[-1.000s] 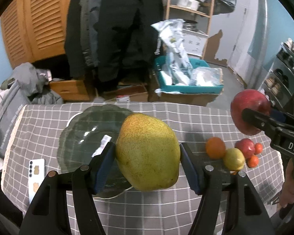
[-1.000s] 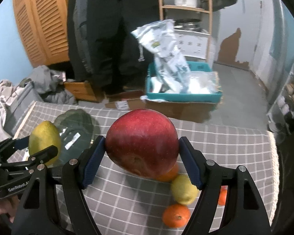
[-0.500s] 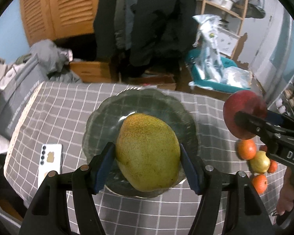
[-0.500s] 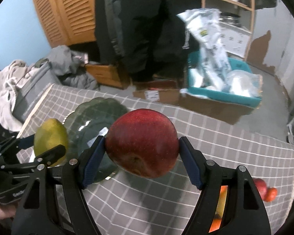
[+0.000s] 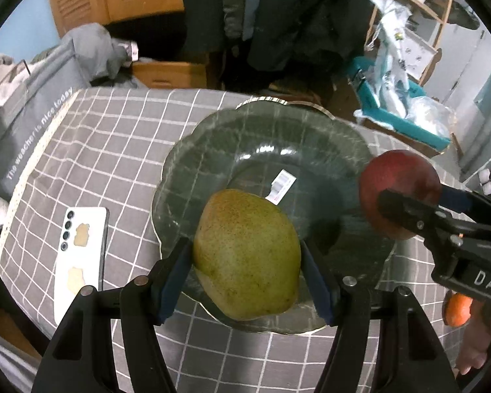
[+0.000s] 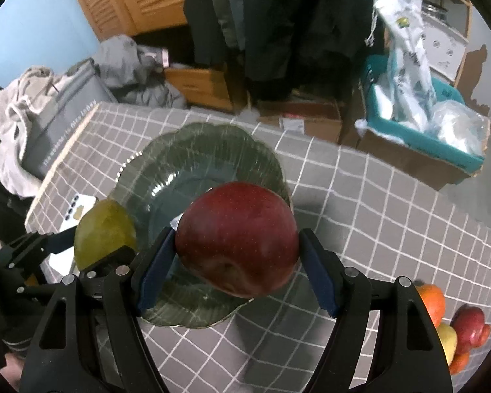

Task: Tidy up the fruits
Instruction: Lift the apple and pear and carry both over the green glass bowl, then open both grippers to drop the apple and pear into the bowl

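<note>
The left gripper [image 5: 245, 257] is clamped on a yellow-green pear [image 5: 247, 253], its blue pads pressed against the fruit's two sides. The pear hangs over the near rim of a dark green scalloped glass plate [image 5: 212, 137], which rests on a grey checked tablecloth [image 5: 114, 137]. A small white label [image 5: 282, 186] lies at the plate's centre.

The right gripper [image 6: 237, 257] grasps a red apple [image 6: 237, 239] the same way, pads on both flanks, and holds it above the plate's right side. In the left wrist view the apple sits over the plate's right edge, with the right gripper's black frame reaching in from the right.

A white phone [image 5: 81, 249] lies face down on the cloth to the left of the plate, apart from it. Near the cloth's right corner wait an orange [image 6: 432, 301], a yellowish fruit [image 6: 448, 339] and a smaller red apple [image 6: 469, 326], clustered together and well clear of the plate.
</note>
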{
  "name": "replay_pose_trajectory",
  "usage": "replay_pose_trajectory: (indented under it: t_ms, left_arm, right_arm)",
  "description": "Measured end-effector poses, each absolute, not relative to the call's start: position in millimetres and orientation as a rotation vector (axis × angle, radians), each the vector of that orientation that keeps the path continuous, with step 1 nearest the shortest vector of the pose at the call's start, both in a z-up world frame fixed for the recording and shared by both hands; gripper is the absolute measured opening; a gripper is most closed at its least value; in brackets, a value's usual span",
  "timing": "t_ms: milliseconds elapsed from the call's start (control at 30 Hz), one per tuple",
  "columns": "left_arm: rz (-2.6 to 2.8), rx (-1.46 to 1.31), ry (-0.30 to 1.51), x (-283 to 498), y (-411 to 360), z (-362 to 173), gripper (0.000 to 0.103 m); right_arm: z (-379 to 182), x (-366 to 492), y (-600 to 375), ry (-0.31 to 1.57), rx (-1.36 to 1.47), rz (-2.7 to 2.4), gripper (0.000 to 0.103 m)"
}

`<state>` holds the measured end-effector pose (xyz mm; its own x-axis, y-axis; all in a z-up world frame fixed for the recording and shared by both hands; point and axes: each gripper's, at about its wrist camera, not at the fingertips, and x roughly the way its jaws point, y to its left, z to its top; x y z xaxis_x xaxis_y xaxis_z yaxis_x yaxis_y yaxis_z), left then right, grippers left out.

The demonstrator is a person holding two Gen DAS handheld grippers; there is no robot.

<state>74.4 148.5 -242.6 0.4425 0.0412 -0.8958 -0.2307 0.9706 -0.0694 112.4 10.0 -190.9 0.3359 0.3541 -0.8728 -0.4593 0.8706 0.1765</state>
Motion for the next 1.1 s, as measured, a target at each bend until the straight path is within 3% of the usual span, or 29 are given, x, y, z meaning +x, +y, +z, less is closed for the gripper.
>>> replay_pose_trajectory:
  t_ms: [833,900,967,1100]
  left_arm:
    - [0.164,-0.217,1.236,80.5,152.1,-291.2,0.069]
    - [0.174,-0.213,1.227,80.4,152.8,-289.0,0.081]
    - [0.181,-0.215,1.218,79.9,154.2,-287.0,0.086]
    - [0.181,-0.216,1.209,78.5,156.6,-283.7,0.086]
  right_arm:
    - [-221.7,117.2,31.8,1.171,-0.203,0.551,0.076]
    - [-220.6,118.5,29.8,1.169,-0.186,0.542,0.075]
    - [-220.3,120.8,26.3,1.178,-0.146,0.559,0.076]
    - [-219.3,120.1,26.2,1.176,-0.154,0.551,0.076]
